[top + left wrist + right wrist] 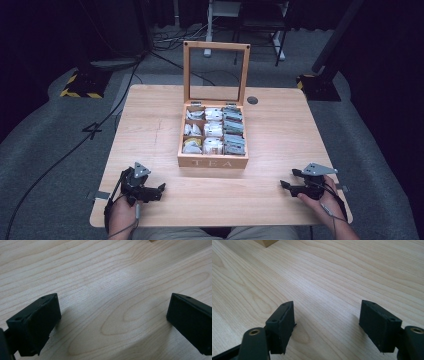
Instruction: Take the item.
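Wooden table [280, 125]: high view shows tea box [213, 134]; each hand-held gripper [113, 315] [327, 320] spread, empty.

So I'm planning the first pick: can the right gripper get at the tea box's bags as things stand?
Probably yes: the tea box has its lid upright, and bare table lies between it and the open right gripper.

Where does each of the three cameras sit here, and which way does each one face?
High view: above the person's side, looking forward and down on the light wooden table and open wooden tea box; both hands, left gripper, right gripper.
Left gripper view: rides the left gripper, looking along its open jaws at bare tabletop.
Right gripper view: rides the right gripper, jaws open, same tabletop.
Shared: both gripper views catch a corner of the tea box at the top edge.
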{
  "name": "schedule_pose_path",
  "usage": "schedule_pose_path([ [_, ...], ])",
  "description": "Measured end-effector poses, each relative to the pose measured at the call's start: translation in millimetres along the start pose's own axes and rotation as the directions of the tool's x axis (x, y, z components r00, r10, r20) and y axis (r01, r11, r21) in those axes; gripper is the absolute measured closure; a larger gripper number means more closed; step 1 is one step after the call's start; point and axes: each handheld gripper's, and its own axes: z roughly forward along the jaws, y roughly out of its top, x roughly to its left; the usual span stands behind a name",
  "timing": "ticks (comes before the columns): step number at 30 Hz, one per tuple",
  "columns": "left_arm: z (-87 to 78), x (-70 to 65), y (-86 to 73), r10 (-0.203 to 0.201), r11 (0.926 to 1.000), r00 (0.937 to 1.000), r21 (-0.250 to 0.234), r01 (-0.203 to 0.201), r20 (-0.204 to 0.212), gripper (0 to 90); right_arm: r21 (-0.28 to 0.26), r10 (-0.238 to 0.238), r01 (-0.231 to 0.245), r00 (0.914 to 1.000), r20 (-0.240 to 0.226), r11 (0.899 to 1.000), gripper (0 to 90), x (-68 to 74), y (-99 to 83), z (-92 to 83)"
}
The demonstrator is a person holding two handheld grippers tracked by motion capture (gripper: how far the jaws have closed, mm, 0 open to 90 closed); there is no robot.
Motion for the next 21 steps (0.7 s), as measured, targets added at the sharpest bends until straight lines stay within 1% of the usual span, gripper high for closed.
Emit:
schedule_pose_path([
  [13, 0.0, -0.1, 0.2, 0.000, 1.0000, 1.0000, 0.001, 0.000, -0.003, 0.0, 0.001, -0.001, 0.001, 1.0000, 0.000, 1.000, 29.3, 0.0, -0.1, -0.3],
  [15, 0.0, -0.1, 0.3, -0.001, 1.0000, 1.0000, 0.001, 0.001, -0.003, 0.0, -0.004, 0.004, -0.004, 1.0000, 0.007, 1.000, 32.9, -0.5, -0.4, -0.8],
  [17, 0.0, -0.1, 0.3, 0.000, 1.0000, 1.0000, 0.001, 0.000, -0.002, 0.0, -0.011, 0.009, -0.009, 1.0000, -0.001, 1.000, 36.3, -1.6, -0.6, -1.9],
  [18, 0.0, -0.1, 0.3, 0.000, 1.0000, 1.0000, 0.001, 0.000, -0.003, 0.0, -0.014, 0.026, -0.027, 0.9996, -0.010, 1.000, 36.4, -3.1, -0.2, -3.0],
  [19, 0.0, -0.1, 0.3, 0.000, 1.0000, 1.0000, 0.001, 0.000, -0.002, 0.0, -0.026, 0.058, -0.058, 0.9982, -0.017, 0.998, 36.7, -6.3, 1.7, -6.0],
  [21, 0.0, -0.1, 0.3, -0.001, 1.0000, 1.0000, 0.001, 0.001, -0.003, 0.0, -0.026, 0.062, -0.062, 0.9980, -0.015, 0.998, 36.9, -7.6, 3.5, -7.8],
])
